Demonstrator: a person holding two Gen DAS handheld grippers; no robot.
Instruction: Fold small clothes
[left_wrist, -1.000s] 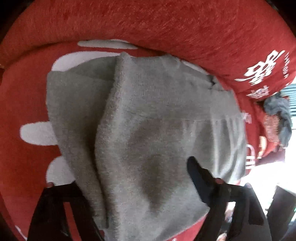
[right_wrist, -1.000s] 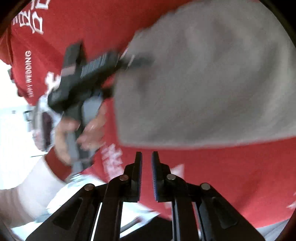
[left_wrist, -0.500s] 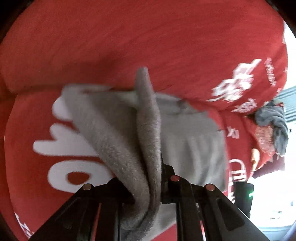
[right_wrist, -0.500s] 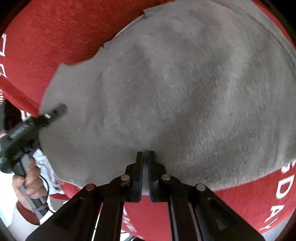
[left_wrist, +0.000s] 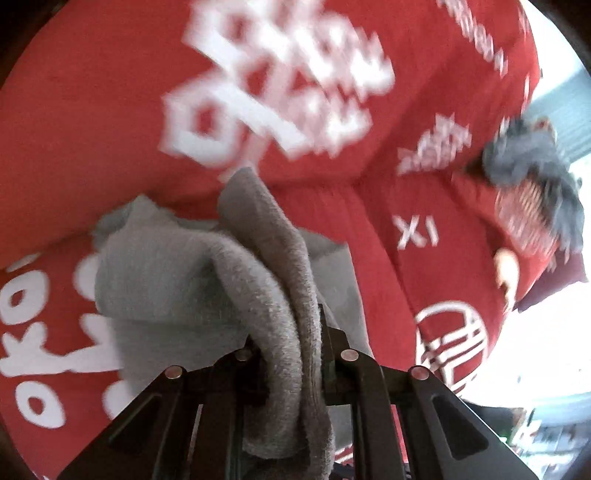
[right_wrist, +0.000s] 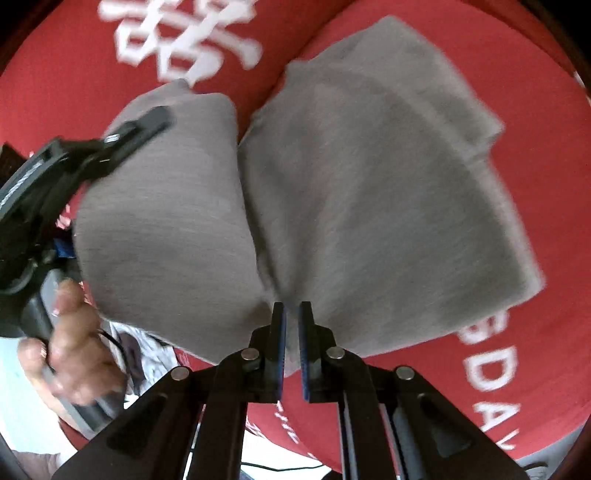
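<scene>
Red bedding (left_wrist: 92, 110); both grippers pinching grey garment (left_wrist: 258, 280)

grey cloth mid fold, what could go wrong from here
1. The left gripper pinches a thick bunch of the grey cloth, not one clean edge, so layers may slip out or the fold may land lumpy.
2. The right gripper holds only the cloth's near edge; a pull from the left could tug it free.
3. The cloth lies on a soft red blanket, and dragging may shift the part already folded.
</scene>
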